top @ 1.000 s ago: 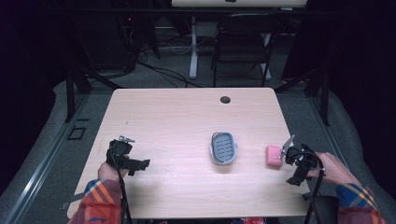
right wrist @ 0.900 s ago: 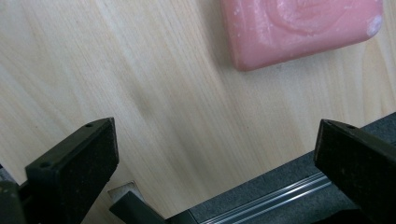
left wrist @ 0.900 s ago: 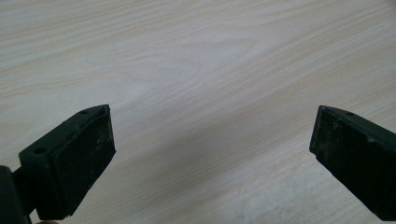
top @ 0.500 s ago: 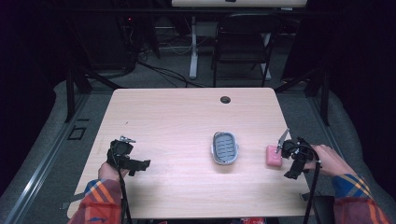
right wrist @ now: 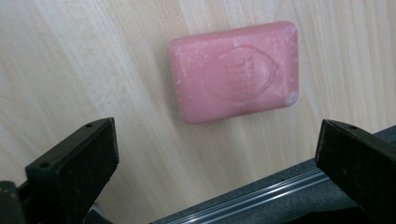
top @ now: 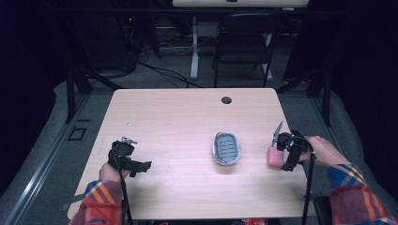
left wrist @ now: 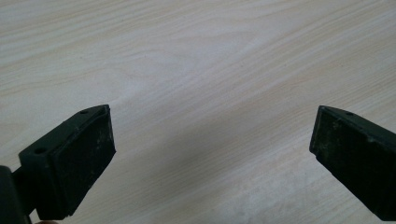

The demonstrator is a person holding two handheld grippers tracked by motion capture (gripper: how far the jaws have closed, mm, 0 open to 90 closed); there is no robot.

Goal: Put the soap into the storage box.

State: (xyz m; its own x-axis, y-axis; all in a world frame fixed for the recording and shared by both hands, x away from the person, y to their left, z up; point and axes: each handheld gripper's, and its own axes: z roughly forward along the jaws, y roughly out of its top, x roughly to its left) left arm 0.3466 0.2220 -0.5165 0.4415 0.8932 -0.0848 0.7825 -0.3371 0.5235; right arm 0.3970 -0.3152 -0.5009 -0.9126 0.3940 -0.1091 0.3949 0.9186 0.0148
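Since nothing sits between its jaws, my left gripper [top: 141, 165] is idle: jaws spread wide over bare tabletop [top: 178, 117] near the front-left corner, well apart from everything else.

Moving right: grey oval soap dish [top: 226, 148] sits mid-tabletop, slotted insert, nothing in it. Looks like the drop target, judging by what's around.

Further right: pink soap bar [right wrist: 233, 70], lying flat near the right edge of the tabletop, apart from the dish. My right gripper [right wrist: 217, 158] hangs just over it, jaws wide, bar ahead of the pads and not yet between them. No contact that I can see.

Handling read:
- Bar looks dry and chalky, white scuffs on the corners, embossed logo on top. Probably decent friction on the rubber pads, not slick unless wet.
- Rigid, light, rounded edges. Won't deform, but hard squeeze could dent or chip a corner.
- Rounded corners can squirt out if I pinch near an end.

Grip plan: span the short dimension, pads on the two long side faces at mid-length, low enough to seat on the flat part of the sides. Moderate force. Edge of the tabletop is close, so a slip could send it onto the floor.
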